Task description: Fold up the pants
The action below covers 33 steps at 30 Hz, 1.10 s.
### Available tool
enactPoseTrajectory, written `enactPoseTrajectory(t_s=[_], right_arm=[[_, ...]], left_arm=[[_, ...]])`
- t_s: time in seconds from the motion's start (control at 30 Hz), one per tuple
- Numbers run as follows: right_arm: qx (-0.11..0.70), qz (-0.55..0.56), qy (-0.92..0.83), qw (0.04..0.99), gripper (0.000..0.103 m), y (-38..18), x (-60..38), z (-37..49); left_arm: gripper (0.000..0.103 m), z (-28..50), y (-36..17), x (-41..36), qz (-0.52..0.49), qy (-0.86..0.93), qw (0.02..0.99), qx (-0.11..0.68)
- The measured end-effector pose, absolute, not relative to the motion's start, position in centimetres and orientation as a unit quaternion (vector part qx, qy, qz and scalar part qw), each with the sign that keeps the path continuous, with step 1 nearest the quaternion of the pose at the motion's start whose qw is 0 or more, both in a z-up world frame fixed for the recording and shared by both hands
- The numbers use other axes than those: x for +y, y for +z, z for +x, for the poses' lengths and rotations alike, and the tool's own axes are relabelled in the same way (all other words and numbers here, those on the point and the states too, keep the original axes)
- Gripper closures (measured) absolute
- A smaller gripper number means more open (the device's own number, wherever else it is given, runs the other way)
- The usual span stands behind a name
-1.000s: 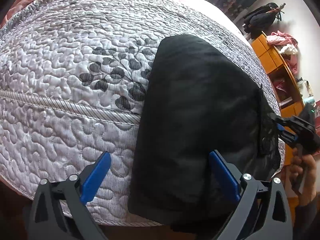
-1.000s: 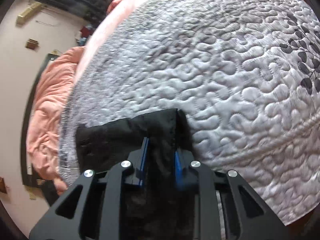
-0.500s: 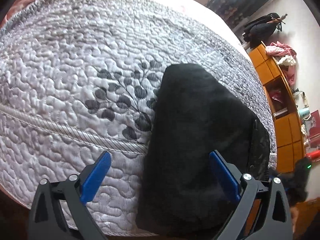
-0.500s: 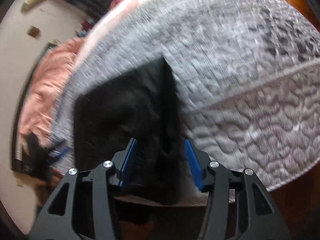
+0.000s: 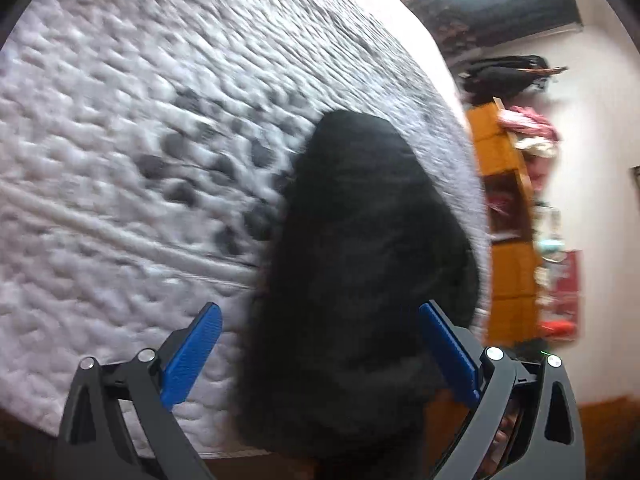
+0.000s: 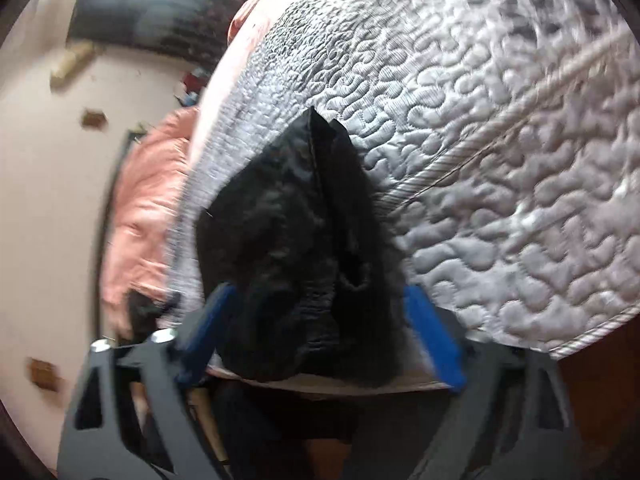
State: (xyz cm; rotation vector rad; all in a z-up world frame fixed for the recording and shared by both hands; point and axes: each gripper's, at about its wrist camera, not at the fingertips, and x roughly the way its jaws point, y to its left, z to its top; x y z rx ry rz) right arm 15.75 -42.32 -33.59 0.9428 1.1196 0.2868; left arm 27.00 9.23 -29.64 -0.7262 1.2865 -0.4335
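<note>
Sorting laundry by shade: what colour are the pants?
Black pants, clearest in the left wrist view.

pants [image 5: 360, 264]: black | quilt [image 5: 140, 160]: pale grey, dark leaf print | shelves [image 5: 508, 240] at 3 o'clock: orange | fingertips [image 5: 192, 352]: blue

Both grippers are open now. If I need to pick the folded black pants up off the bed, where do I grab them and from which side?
Probably take the near end of the black pants, which overhangs the quilt edge, coming in from the bed's near side. The left gripper and right gripper already straddle that end, jaws open.
</note>
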Motion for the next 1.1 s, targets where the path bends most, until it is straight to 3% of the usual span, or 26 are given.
enactPoseTrajectory(t_s=[0.4, 1.1], right_arm=[[0.542, 0.442, 0.194, 0.687, 0.006, -36.2, -42.9, 20.1], [0.557, 0.461, 0.231, 0.652, 0.004, -39.6, -39.8, 22.4]], left_arm=[[0.004, 31.8, -32.4, 9.0, -0.335, -0.302, 0.653, 0.608], [0.004, 32.9, -36.1, 4.8, -0.343, -0.362, 0.603, 0.622]])
